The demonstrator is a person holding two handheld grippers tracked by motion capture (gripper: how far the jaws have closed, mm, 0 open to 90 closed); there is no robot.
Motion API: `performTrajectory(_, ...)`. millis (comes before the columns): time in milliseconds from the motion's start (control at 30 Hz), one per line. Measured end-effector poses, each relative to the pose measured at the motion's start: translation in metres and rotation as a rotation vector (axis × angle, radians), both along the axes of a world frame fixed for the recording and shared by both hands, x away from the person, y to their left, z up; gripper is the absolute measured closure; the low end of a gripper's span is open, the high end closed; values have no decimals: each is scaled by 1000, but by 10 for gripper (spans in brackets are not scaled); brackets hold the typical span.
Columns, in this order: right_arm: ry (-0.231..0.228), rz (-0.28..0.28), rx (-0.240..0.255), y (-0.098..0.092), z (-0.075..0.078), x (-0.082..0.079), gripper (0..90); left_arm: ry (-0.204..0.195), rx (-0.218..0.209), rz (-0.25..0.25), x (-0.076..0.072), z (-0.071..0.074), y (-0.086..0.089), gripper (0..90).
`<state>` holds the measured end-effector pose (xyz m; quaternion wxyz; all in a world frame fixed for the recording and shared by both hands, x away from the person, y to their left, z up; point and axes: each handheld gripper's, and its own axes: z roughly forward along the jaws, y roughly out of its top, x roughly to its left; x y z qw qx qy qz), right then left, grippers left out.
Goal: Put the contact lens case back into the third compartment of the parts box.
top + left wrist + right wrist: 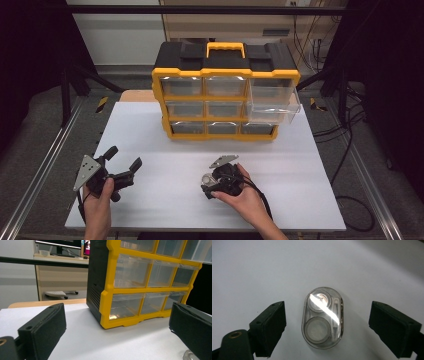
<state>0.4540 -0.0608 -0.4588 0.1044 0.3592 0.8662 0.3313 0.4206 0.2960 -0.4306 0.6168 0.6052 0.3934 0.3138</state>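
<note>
Right claw (327, 327), released and pointing down at the worktop (300, 170): its two black jaws stand apart on either side of a small clear oval case (322, 320), with bare surface showing between each pad and the case wall. Nothing is gripped yet. The case lies flat on the white worktop, near the front and right of centre, under the right hand (240, 192); inside it two round wells and a slim part along one side can be made out, though glare hides the detail.

To do this step well, the jaws should probably come down evenly over the narrow sides of the oval, low enough to catch the wall rather than the rounded lid, and close gently, since a smooth clear shell may slip or skate sideways.

Left claw (122, 162), also released and empty, rests near the front left of the worktop, well apart from the case, facing the yellow-and-black drawer cabinet (225, 90).

The cabinet stands at the far edge. Its upper right drawer (272, 100) is pulled out and overhangs the worktop. Between case and cabinet the surface is open; the front edge lies near the hands.
</note>
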Motion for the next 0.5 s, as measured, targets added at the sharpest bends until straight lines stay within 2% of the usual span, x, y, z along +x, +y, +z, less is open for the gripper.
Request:
performTrajectory(100,-7,11,-12,3,-3,1,188,1,-1,0,0,0,0,8)
performTrajectory(233,7,14,-29,4,-8,0,267,-1,0,-2,0,0,0,8)
performTrajectory(500,11,22,-48,6,-12,-2,314,0,6,-4,0,0,-2,8)
